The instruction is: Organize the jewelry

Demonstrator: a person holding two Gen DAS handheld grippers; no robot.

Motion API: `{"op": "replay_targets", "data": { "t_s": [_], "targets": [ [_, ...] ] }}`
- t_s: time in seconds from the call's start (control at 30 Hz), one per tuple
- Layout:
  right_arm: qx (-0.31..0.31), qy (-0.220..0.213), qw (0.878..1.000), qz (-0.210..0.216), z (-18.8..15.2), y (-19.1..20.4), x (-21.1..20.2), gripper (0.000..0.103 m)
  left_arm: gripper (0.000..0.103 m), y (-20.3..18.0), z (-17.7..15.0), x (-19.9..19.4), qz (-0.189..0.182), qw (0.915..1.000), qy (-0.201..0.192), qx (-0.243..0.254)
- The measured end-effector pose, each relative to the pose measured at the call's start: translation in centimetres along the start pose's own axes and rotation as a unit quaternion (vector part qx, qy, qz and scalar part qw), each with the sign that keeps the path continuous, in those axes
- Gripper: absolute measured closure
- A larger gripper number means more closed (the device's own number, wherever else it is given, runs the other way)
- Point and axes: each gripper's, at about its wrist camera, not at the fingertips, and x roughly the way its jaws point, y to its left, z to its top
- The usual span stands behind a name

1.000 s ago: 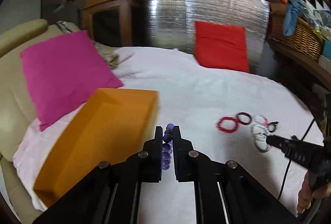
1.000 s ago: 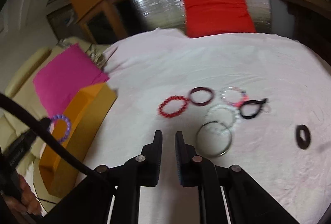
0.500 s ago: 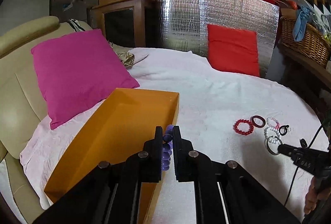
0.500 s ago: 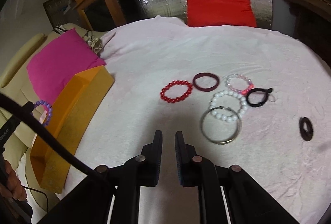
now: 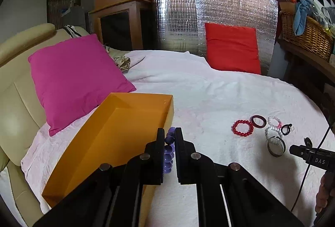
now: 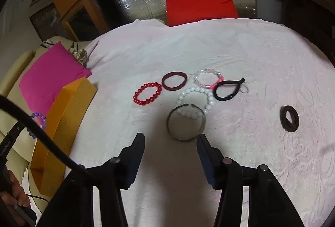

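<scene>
Left gripper (image 5: 169,136) clamped on purple bead bracelet (image 5: 168,151), at right wall of orange box (image 5: 117,134). Right gripper (image 6: 170,140) spread wide, empty, just short of metal bangle (image 6: 186,124) on white sheet (image 6: 240,53). Red bead bracelet (image 6: 147,94), maroon band (image 6: 174,81), white bead bracelet (image 6: 196,101) close beyond. Lettering "DAS" legible on right gripper body in left view.

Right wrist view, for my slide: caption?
Open right gripper near metal bangle; six more bands on the sheet.
</scene>
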Motion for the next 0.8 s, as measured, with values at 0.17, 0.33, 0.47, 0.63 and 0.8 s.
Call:
{"op": "replay_targets", "data": {
  "t_s": [0.17, 0.33, 0.47, 0.63, 0.8],
  "targets": [
    [-0.006, 0.001, 1.0, -0.001, -0.2, -1.0, 0.4, 0.048, 0.094, -1.1, 0.0, 0.5, -0.008, 0.9999, 0.008, 0.006],
    [-0.007, 0.017, 1.0, 0.006, -0.8, -1.8, 1.7, 0.048, 0.094, -2.8, -0.4, 1.6, -0.039, 0.9987, 0.031, 0.009],
    [-0.009, 0.024, 1.0, 0.005, -0.9, -1.6, 3.1, 0.034, 0.094, -4.6, -0.6, 2.3, -0.052, 0.9974, 0.046, 0.021],
    [-0.008, 0.028, 0.999, -0.023, -0.4, -1.3, 5.8, 0.03, 0.094, -6.2, -0.8, 2.7, -0.067, 0.9957, 0.057, 0.028],
    [-0.052, 0.01, 0.995, -0.085, -0.2, 0.8, 7.2, 0.024, 0.094, -6.2, -0.9, 3.1, -0.064, 0.9955, 0.062, 0.032]
  ]
}}
